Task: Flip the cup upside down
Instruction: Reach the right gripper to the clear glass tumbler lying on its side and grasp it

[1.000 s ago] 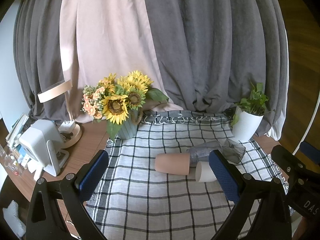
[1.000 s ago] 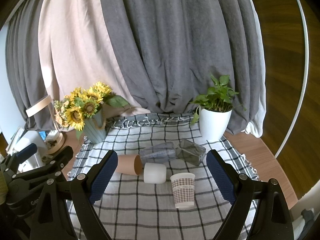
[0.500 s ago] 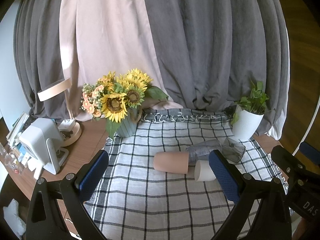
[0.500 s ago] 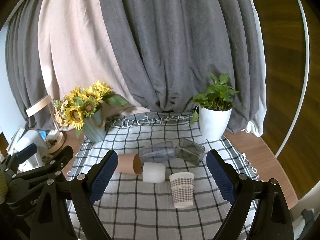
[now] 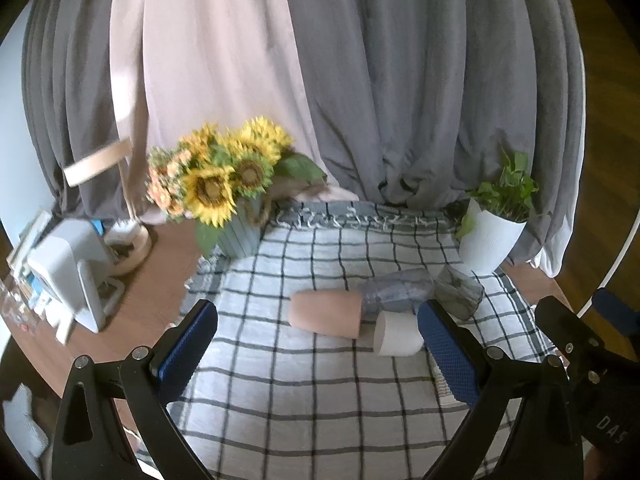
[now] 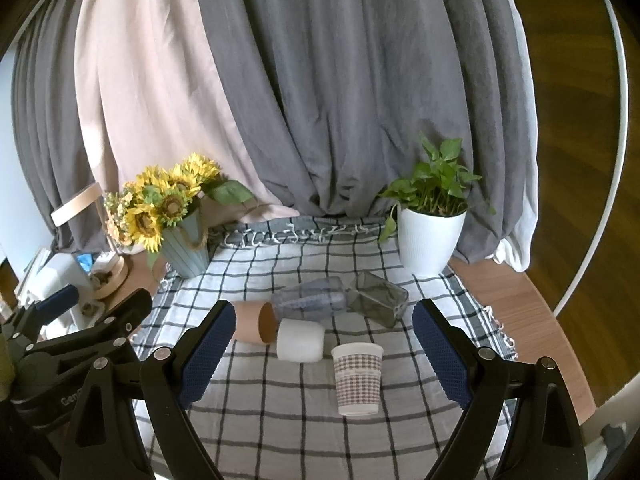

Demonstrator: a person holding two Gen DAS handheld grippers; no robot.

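Several cups rest on a checked cloth (image 6: 280,408). A patterned paper cup (image 6: 357,378) stands upright at the front. A white cup (image 6: 300,340) (image 5: 398,339), a tan cup (image 6: 256,322) (image 5: 326,314), a clear ribbed glass (image 6: 310,303) (image 5: 394,292) and a dark square glass (image 6: 378,302) (image 5: 460,292) lie on their sides behind it. My right gripper (image 6: 320,356) is open and empty, above the cloth in front of the cups. My left gripper (image 5: 318,354) is open and empty, to the left of them.
A vase of sunflowers (image 6: 168,220) (image 5: 224,196) stands at the back left. A white potted plant (image 6: 430,236) (image 5: 494,236) stands at the back right. A lamp and small devices (image 5: 68,268) crowd the wooden table at the left. Curtains hang behind.
Both grippers have drifted slightly; the cups and plants sit a little higher in the views. No cup has moved and both grippers stay open.
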